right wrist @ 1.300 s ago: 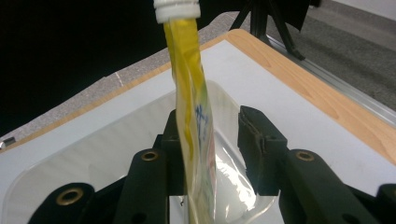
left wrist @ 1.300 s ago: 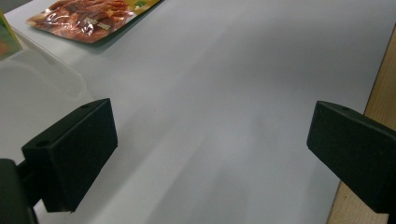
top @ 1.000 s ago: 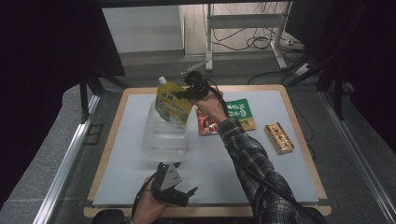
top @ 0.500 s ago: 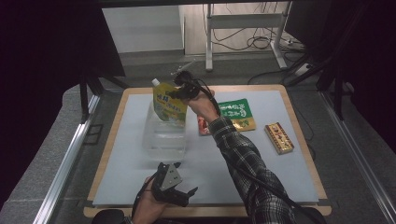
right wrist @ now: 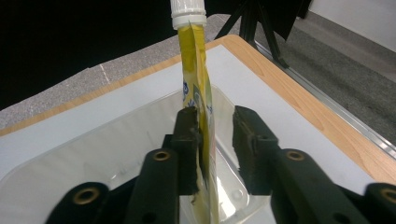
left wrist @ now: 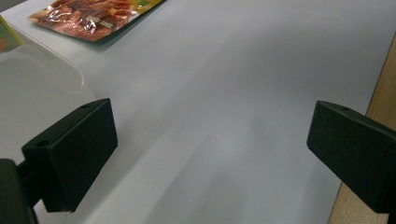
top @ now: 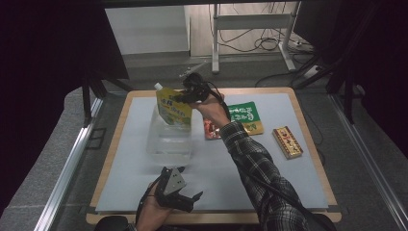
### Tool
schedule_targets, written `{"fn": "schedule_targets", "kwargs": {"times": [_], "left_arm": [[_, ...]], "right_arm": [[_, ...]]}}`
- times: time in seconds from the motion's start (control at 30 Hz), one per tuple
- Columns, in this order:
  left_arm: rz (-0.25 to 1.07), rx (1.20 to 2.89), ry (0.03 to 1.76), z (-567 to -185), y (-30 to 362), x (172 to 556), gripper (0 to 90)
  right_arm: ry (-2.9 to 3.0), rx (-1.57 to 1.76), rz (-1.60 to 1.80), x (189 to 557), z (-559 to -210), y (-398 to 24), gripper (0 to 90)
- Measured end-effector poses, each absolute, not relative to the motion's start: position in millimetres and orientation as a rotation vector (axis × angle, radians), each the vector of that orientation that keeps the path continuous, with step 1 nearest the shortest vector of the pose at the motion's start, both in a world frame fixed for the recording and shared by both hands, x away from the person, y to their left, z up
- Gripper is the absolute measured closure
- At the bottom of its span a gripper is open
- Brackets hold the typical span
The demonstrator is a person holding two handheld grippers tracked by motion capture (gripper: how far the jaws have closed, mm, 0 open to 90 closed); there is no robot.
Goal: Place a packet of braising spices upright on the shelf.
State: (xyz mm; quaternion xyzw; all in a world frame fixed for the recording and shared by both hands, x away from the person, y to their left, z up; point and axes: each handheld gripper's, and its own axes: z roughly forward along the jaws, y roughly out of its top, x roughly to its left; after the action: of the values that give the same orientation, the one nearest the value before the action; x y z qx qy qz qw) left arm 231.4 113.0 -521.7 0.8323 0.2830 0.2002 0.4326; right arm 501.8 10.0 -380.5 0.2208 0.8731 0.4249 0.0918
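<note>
A table with a pale mat framed by a wooden rim is seen from above. Toward the far-left part of the mat a clear plastic container stands, and a yellow spouted pouch is seen upright inside it, its white cap uppermost. The right gripper, carried on a plaid-sleeved arm reaching from the near edge, is held at the pouch's upper right side.

In the right gripper view the pouch is shown edge-on between the two black jaws. The left-hand jaw lies against the pouch; a clear gap is seen between the pouch and the other jaw. The jaws have just been opening, so the pouch is released rather than pinched. The container's clear wall is seen below and around the pouch.

The left gripper is rested near the near edge of the mat, left of centre, with its jaws spread wide and nothing between them, as confirmed in the left gripper view.

To the right of the container, a red snack packet lies flat, just beside a green packet. Further toward the right edge a small gold and red box lies apart.
</note>
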Motion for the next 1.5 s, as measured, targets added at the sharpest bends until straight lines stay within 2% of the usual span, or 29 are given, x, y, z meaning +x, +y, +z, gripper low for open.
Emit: {"fn": "schedule_targets", "kwargs": {"times": [0.3,0.57,1.17,1.5], "left_arm": [[0.498,2.077,0.710,-522.0,112.9,231.7,1.2],[0.498,2.080,0.711,-522.4,112.4,231.6,1.2],[0.506,2.066,0.716,-521.6,113.6,231.7,1.2],[0.488,2.044,0.714,-521.0,114.4,231.9,1.1]], "right_arm": [[2.587,0.623,1.230,494.7,-377.9,-4.8,47.5],[2.583,0.639,1.223,489.0,-380.4,-18.4,35.7],[2.575,0.629,1.219,475.8,-389.1,-58.6,19.6],[2.583,0.624,1.210,470.8,-399.5,-80.5,13.9]]}}
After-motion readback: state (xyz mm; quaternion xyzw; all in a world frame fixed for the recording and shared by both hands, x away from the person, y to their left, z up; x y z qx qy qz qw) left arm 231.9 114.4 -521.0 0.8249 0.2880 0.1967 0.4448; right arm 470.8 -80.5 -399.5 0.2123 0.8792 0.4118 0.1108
